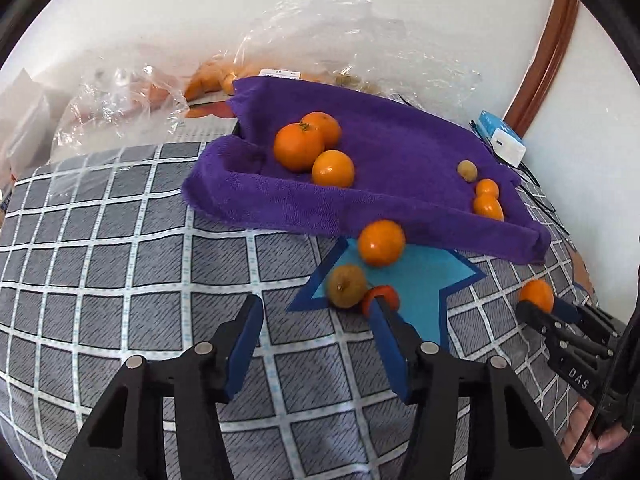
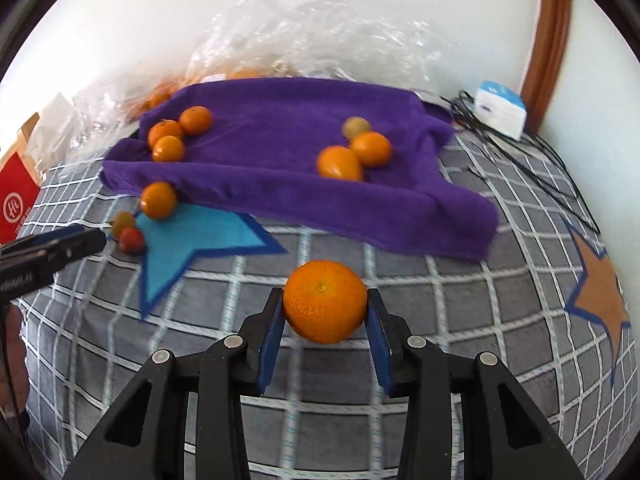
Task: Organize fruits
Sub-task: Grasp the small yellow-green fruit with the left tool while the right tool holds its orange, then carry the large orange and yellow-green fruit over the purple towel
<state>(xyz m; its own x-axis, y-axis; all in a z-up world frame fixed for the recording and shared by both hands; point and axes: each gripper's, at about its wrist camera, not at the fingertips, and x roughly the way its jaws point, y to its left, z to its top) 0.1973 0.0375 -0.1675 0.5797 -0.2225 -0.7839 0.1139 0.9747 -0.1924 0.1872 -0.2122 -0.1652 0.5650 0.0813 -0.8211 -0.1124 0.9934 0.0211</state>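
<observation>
Right tongs pinch an orange above the checked bedcover, presumably bound for the purple towel where fruit is grouped. Left tongs spread, empty.

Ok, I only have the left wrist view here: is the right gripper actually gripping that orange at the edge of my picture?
Observer: Yes. The right wrist view shows the right gripper with both blue pads pressed on the orange.
Operator: Anything to its right that I miss?
Observer: An orange star patch on the checked blanket.
Operator: And far left?
Observer: A red box with a round white logo.
</observation>
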